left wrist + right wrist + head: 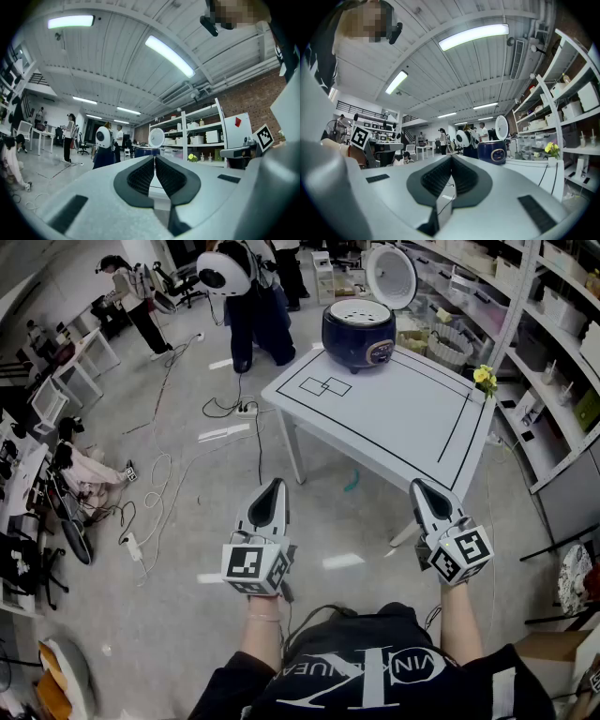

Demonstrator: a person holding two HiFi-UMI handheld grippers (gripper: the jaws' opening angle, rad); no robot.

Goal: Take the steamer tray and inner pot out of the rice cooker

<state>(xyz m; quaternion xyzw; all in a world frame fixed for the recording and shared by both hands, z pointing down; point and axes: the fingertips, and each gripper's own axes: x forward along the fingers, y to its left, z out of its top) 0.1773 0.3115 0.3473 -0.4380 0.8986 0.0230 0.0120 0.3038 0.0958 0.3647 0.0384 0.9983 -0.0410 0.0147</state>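
Note:
A dark blue rice cooker (358, 334) stands at the far end of the white table (403, 418), its round white lid (390, 276) swung up. A white perforated steamer tray (359, 309) fills its mouth; the inner pot is hidden beneath. The cooker also shows small and far off in the right gripper view (492, 152) and the left gripper view (146, 150). My left gripper (274, 486) and right gripper (417, 486) are held level in front of me, short of the table's near edge. Both are shut with nothing between the jaws.
Yellow flowers (485, 378) sit at the table's right edge. Shelving (548, 352) with boxes runs along the right. Several people (253, 296) stand beyond the table. Cables (159, 484) and a power strip lie on the floor to the left, with desks (56, 381) further left.

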